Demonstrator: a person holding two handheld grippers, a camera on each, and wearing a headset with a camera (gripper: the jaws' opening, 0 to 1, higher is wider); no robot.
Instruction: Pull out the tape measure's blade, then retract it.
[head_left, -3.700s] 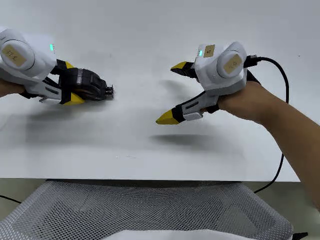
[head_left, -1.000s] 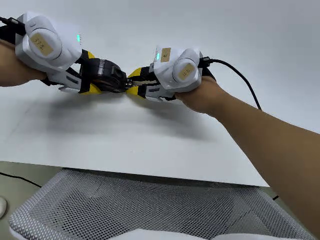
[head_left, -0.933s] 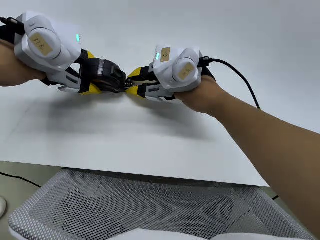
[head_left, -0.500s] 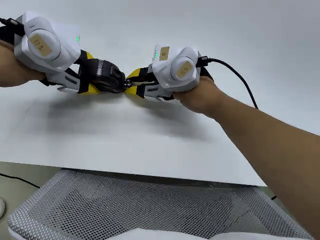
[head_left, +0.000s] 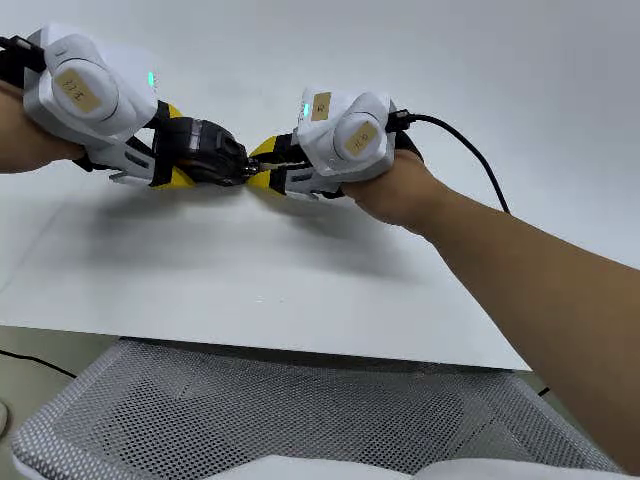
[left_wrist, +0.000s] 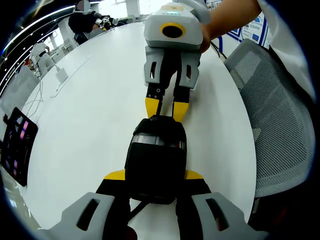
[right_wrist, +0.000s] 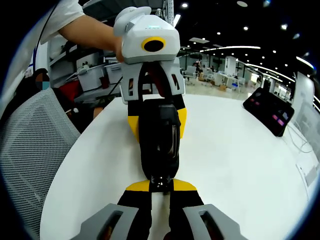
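No legible text, labels (head_left: 75, 88) too blurred

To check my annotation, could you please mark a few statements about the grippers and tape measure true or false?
1. The left gripper grips the tape measure. True.
2. The right gripper is wide open, far from it. False: it is pinched on the blade hook at the case's mouth.
3. A mesh chair stands by the table. True.
4. A long stretch of blade lies across the table. False: no blade length shows yet.
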